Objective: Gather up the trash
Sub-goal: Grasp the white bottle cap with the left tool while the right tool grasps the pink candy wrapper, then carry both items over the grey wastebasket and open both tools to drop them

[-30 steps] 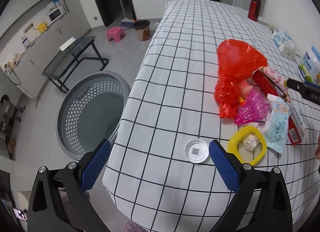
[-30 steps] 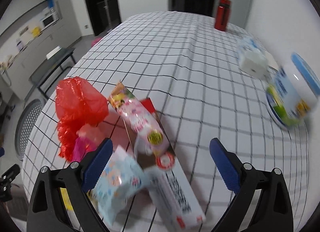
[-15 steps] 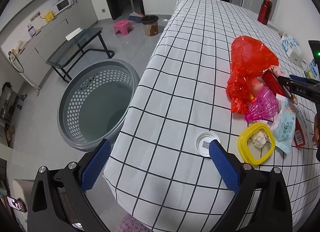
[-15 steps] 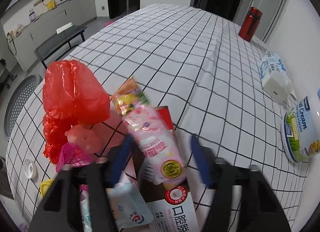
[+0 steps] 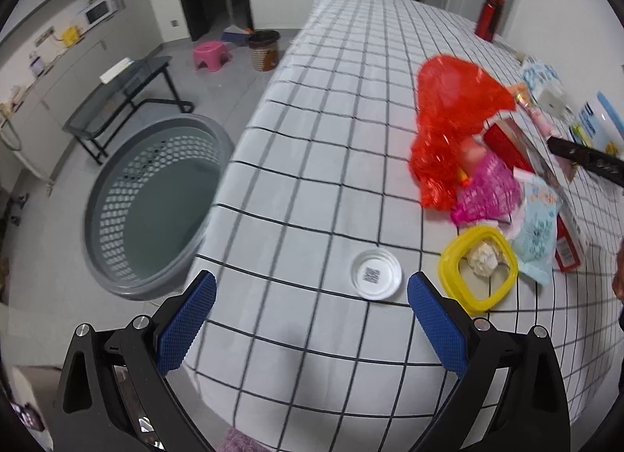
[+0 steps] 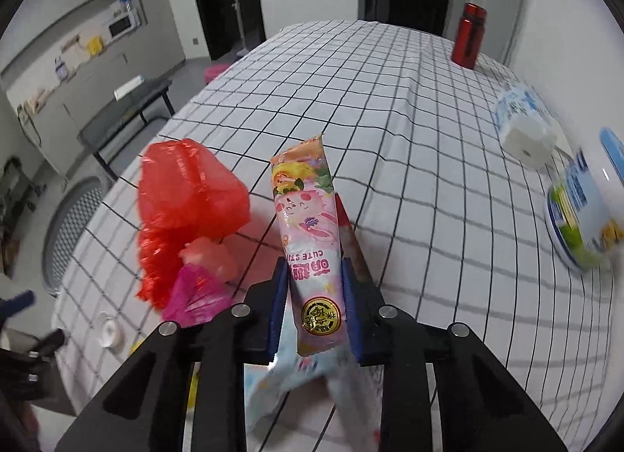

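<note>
My right gripper (image 6: 314,272) is closing its jaws, and the blue pads press on a pink cartoon snack wrapper (image 6: 308,218) that stands up between them. Below it lie a red plastic bag (image 6: 187,194), a pink net (image 6: 195,296) and a pale blue wipes pack (image 6: 296,378). My left gripper (image 5: 312,284) hangs open over the checked tablecloth's near edge, with nothing between its fingers. Just ahead of it sit a white lid (image 5: 376,274) and a yellow ring (image 5: 448,257) around a crumpled tissue. A grey laundry basket (image 5: 93,198) stands on the floor to the left.
A red bottle (image 5: 490,15), a tissue pack (image 5: 544,81) and a cream tub (image 5: 600,116) stand along the table's far right. A red box (image 5: 507,144) lies under the pile. On the floor are a glass side table (image 5: 117,93), a pink stool (image 5: 210,54) and a brown bin (image 5: 265,50).
The right gripper went from wide open to closed on the pink wrapper, which now stands raised off the red box. The left gripper stayed open and has not moved.
</note>
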